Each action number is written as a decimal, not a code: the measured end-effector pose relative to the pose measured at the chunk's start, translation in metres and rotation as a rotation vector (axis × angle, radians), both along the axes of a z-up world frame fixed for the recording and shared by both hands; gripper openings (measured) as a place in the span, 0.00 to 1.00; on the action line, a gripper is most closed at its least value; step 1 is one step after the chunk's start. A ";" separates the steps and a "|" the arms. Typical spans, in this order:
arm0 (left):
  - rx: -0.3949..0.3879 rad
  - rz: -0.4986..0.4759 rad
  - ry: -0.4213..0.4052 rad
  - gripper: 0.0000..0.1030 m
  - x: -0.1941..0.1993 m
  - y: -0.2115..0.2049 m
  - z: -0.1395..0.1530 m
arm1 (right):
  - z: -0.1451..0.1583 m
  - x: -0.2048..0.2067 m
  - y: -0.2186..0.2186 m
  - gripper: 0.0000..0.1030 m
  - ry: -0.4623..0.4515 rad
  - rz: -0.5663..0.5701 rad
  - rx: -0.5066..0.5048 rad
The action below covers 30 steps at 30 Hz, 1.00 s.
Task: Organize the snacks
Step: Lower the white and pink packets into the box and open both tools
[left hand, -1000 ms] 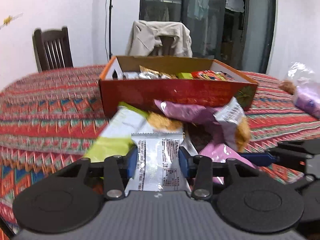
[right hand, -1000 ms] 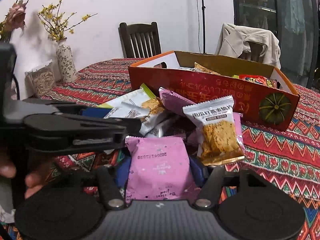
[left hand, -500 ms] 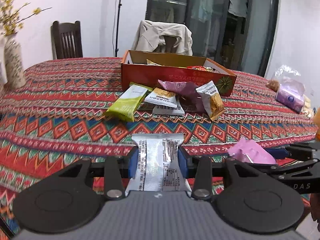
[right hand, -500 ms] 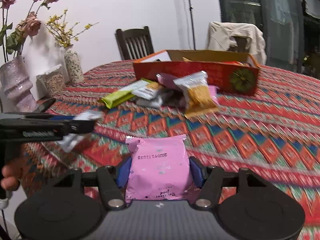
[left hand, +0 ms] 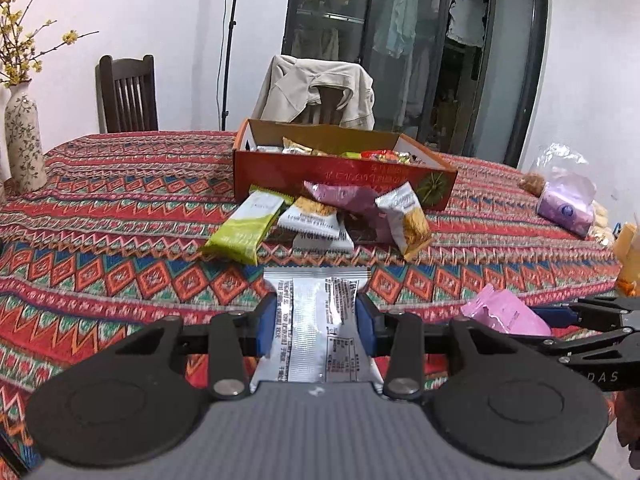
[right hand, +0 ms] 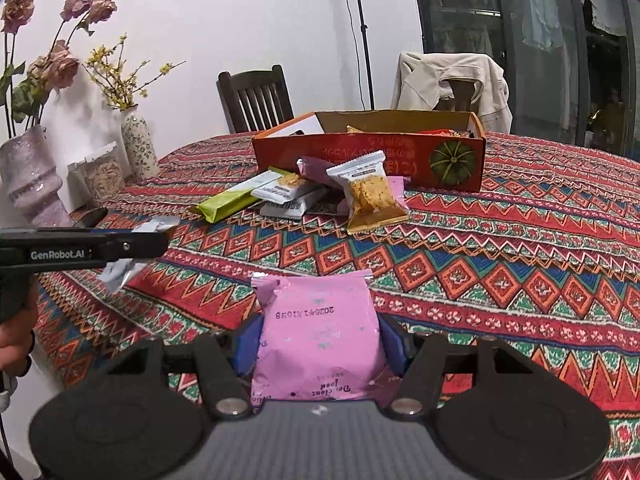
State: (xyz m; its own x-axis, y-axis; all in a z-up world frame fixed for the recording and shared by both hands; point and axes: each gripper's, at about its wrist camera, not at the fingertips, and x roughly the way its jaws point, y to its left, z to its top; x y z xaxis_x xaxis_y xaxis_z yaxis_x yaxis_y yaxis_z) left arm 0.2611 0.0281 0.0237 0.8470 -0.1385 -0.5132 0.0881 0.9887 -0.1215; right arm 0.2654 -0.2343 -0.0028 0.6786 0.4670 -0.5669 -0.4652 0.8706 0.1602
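Snacks in hand: left tongs (left hand: 316,320) clamp a silver packet (left hand: 314,332), right tongs (right hand: 318,340) a pink packet (right hand: 316,336), above the worktop (right hand: 520,264), well short of the box (right hand: 368,152); slick wrappers could slip out.

Reads "GenRobot.AI" along the left gripper (right hand: 120,246), "DAS" on the right gripper (left hand: 560,316), upside-down digits on the pink packet (right hand: 316,340).

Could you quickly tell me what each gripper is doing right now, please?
Left gripper: closed on a silver snack packet.
Right gripper: closed on a pink snack packet.
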 end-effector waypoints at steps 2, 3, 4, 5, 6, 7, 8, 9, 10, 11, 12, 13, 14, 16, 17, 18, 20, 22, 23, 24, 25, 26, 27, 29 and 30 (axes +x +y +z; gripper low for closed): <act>-0.025 -0.017 -0.014 0.41 0.010 0.005 0.008 | 0.005 0.006 -0.001 0.59 0.002 0.006 0.018; -0.041 -0.030 -0.026 0.41 0.018 0.009 0.013 | 0.009 0.010 -0.002 0.59 0.004 0.011 0.038; -0.051 -0.041 -0.042 0.41 0.026 0.012 0.019 | 0.014 0.015 -0.004 0.59 0.001 0.017 0.061; -0.057 -0.051 -0.057 0.41 0.035 0.015 0.026 | 0.021 0.021 -0.004 0.59 -0.010 0.024 0.081; -0.057 -0.063 -0.078 0.41 0.048 0.017 0.036 | 0.029 0.027 -0.004 0.59 -0.024 0.029 0.094; -0.055 -0.075 -0.098 0.41 0.060 0.019 0.042 | 0.039 0.036 -0.004 0.59 -0.044 0.039 0.108; -0.055 -0.087 -0.117 0.41 0.074 0.021 0.050 | 0.048 0.046 -0.003 0.59 -0.060 0.049 0.122; -0.055 -0.093 -0.129 0.41 0.090 0.023 0.058 | 0.059 0.059 -0.002 0.59 -0.078 0.061 0.137; -0.055 -0.102 -0.135 0.41 0.107 0.025 0.064 | 0.068 0.072 0.001 0.59 -0.097 0.069 0.146; -0.054 -0.111 -0.138 0.41 0.126 0.027 0.069 | 0.075 0.085 0.004 0.59 -0.115 0.071 0.149; -0.059 -0.107 -0.134 0.41 0.146 0.029 0.073 | 0.082 0.099 0.009 0.59 -0.130 0.068 0.146; -0.066 -0.106 -0.119 0.41 0.167 0.032 0.075 | 0.088 0.116 0.015 0.59 -0.139 0.066 0.139; -0.074 -0.105 -0.103 0.41 0.188 0.035 0.076 | 0.092 0.137 0.022 0.59 -0.141 0.066 0.133; -0.070 -0.065 -0.072 0.41 0.228 0.042 0.073 | 0.096 0.177 0.034 0.59 -0.122 0.054 0.134; -0.058 -0.045 -0.059 0.41 0.248 0.044 0.069 | 0.094 0.202 0.041 0.59 -0.097 0.045 0.134; -0.063 -0.025 -0.036 0.41 0.263 0.047 0.065 | 0.091 0.226 0.048 0.59 -0.064 0.026 0.141; -0.085 -0.009 0.013 0.41 0.292 0.053 0.054 | 0.084 0.268 0.061 0.59 -0.004 -0.007 0.135; -0.083 0.005 0.047 0.41 0.313 0.056 0.042 | 0.072 0.306 0.077 0.59 0.040 -0.051 0.098; -0.076 0.014 0.059 0.41 0.320 0.055 0.036 | 0.066 0.319 0.085 0.59 0.054 -0.068 0.067; -0.065 0.016 0.071 0.41 0.327 0.055 0.031 | 0.060 0.330 0.095 0.59 0.059 -0.083 0.032; -0.054 0.019 0.082 0.42 0.331 0.054 0.025 | 0.053 0.341 0.103 0.59 0.065 -0.097 -0.009; -0.051 0.021 0.087 0.46 0.332 0.055 0.021 | 0.045 0.351 0.111 0.59 0.075 -0.112 -0.046; -0.051 0.024 0.092 0.49 0.333 0.057 0.017 | 0.038 0.360 0.117 0.60 0.094 -0.122 -0.071; -0.063 0.016 0.090 0.61 0.333 0.060 0.014 | 0.025 0.367 0.124 0.61 0.133 -0.125 -0.091; -0.065 0.014 0.084 0.62 0.329 0.062 0.013 | 0.023 0.368 0.126 0.61 0.144 -0.113 -0.082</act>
State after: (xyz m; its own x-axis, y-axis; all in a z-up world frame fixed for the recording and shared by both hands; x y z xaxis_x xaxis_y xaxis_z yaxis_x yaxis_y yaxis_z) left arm 0.5904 0.0902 0.0365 0.8033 -0.1622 -0.5730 0.0613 0.9796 -0.1913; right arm 0.6330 -0.1085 0.0199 0.6332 0.3403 -0.6951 -0.3409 0.9290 0.1442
